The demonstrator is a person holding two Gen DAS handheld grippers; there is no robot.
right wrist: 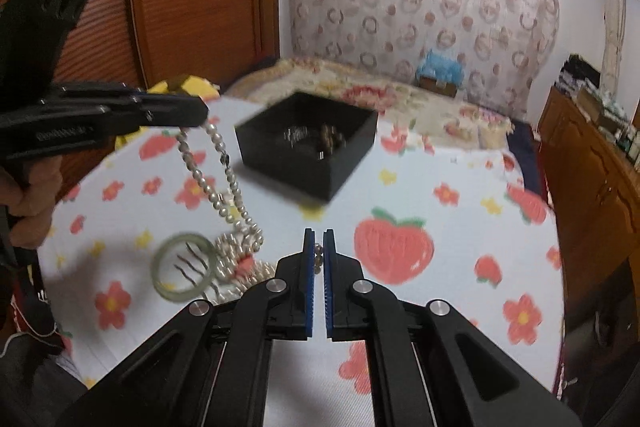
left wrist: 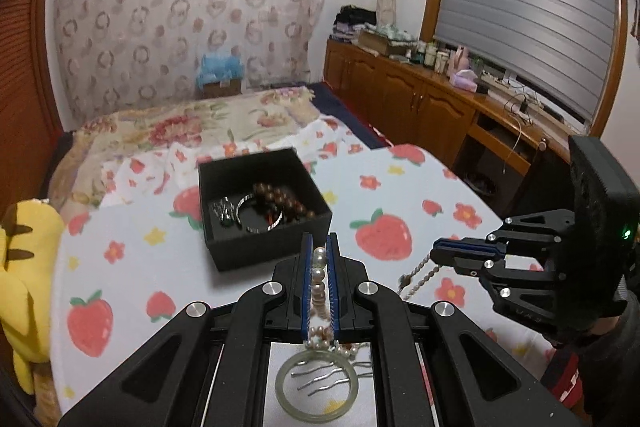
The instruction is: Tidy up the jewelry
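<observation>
A black open box (left wrist: 264, 207) sits on the strawberry-print cloth (left wrist: 380, 187) and holds brown beads (left wrist: 280, 199), a silver bangle and a small dark piece. My left gripper (left wrist: 319, 251) is shut on a pearl necklace (left wrist: 319, 279); in the right wrist view the left gripper (right wrist: 200, 115) holds the pearl necklace (right wrist: 216, 183) hanging down to a heap on the cloth. My right gripper (right wrist: 319, 247) is shut on another part of the same pearl strand; in the left wrist view the right gripper (left wrist: 434, 253) is beside the left. A pale green bangle (right wrist: 184, 267) lies over several hairpins.
A yellow plush toy (left wrist: 24, 267) lies at the cloth's left edge. A bed with a floral cover (left wrist: 192, 123) is behind the box. A wooden sideboard (left wrist: 432, 99) with clutter runs along the right under the window.
</observation>
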